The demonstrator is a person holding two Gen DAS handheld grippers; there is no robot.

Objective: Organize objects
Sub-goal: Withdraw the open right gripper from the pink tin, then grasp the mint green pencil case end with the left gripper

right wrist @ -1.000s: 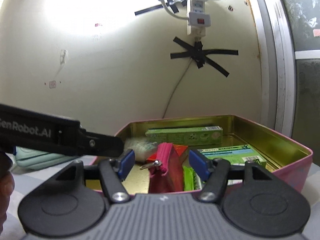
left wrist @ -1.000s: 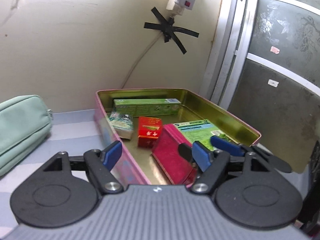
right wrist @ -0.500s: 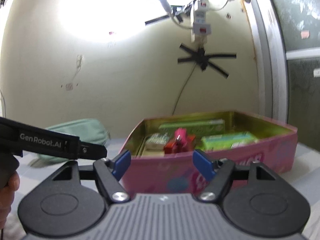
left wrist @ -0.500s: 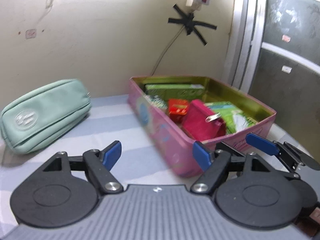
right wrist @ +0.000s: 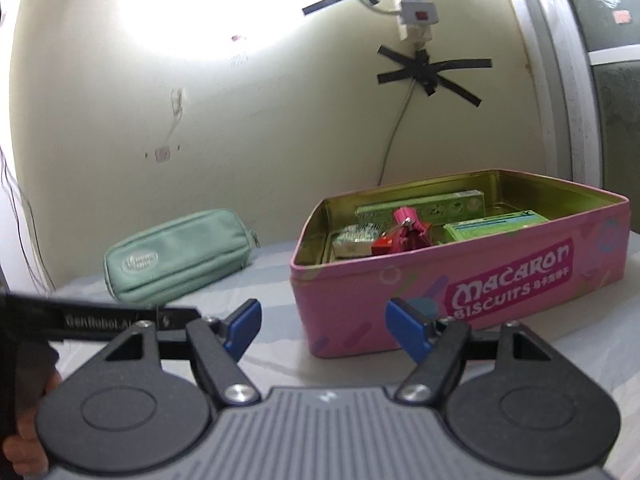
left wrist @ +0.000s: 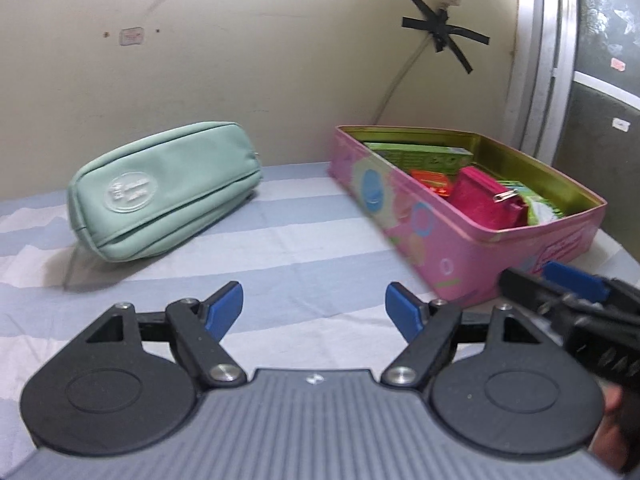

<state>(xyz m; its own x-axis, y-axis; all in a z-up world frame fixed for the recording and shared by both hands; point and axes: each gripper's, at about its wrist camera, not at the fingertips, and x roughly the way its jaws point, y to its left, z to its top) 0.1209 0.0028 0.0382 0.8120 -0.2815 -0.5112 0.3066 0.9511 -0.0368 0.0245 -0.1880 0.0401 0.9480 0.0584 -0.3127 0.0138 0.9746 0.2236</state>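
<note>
A pink biscuit tin (left wrist: 416, 224) (right wrist: 480, 280) stands open on the striped cloth. Inside lie a magenta pouch (left wrist: 480, 200) (right wrist: 406, 228), a red box (left wrist: 434, 182) (right wrist: 382, 245), green boxes (left wrist: 420, 156) (right wrist: 496, 226) and a small wrapped packet (right wrist: 354, 240). A mint green zip case (left wrist: 164, 192) (right wrist: 176, 258) lies to the tin's left. My left gripper (left wrist: 314, 310) is open and empty, low over the cloth between case and tin. My right gripper (right wrist: 322, 326) is open and empty in front of the tin's near left corner.
The striped blue and white cloth (left wrist: 280, 248) covers the surface. A beige wall (right wrist: 240, 120) with a taped cable and power strip (right wrist: 416, 12) stands behind. A door frame (left wrist: 532, 60) rises at the right. The right gripper's body shows in the left wrist view (left wrist: 580, 304).
Both grippers have pulled back from inside the tin to in front of it. The magenta pouch stays in the tin. The mint case has come into full view.
</note>
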